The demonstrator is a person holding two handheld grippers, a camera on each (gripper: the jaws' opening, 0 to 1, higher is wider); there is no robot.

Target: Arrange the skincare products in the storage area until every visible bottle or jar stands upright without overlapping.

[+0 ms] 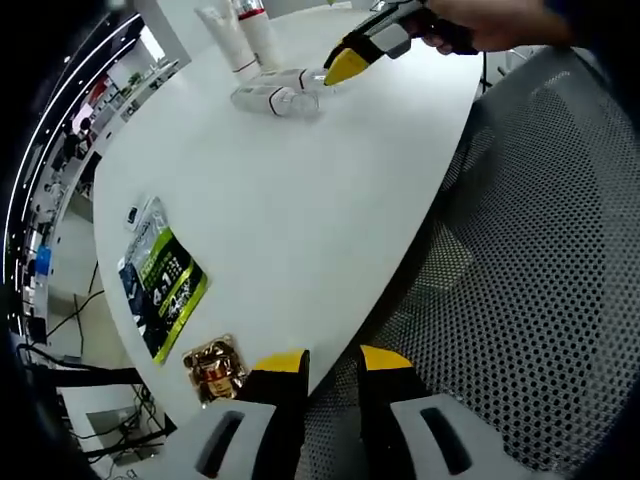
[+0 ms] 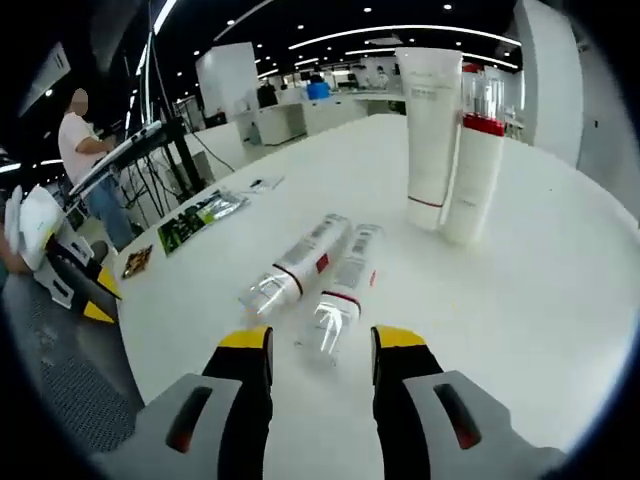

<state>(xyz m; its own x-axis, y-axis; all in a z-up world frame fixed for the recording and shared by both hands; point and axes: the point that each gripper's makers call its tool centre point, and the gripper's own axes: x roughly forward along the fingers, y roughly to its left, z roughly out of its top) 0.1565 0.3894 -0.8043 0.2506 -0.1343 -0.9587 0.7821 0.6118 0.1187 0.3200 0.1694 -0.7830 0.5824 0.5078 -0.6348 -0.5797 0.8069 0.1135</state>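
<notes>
Two clear-capped bottles with red bands lie on their sides, side by side, on the white table (image 2: 520, 300): one (image 2: 297, 262) to the left and one (image 2: 342, 290) whose clear cap reaches the gap between my jaws. My right gripper (image 2: 322, 345) is open, its yellow tips just short of that cap. Behind them a white tube (image 2: 432, 140) and a red-banded bottle (image 2: 475, 160) stand upright, touching. In the left gripper view the lying bottles (image 1: 275, 95) and the upright tubes (image 1: 240, 35) are far off, with the right gripper (image 1: 348, 65) beside them. My left gripper (image 1: 332, 362) is open over the table's edge.
A green packet (image 1: 160, 280) and a small gold item (image 1: 213, 368) lie near the table's near edge. A grey mesh chair (image 1: 540, 260) stands beside the table. A person (image 2: 85, 150) stands at a desk in the background. A hand (image 1: 480, 25) holds the right gripper.
</notes>
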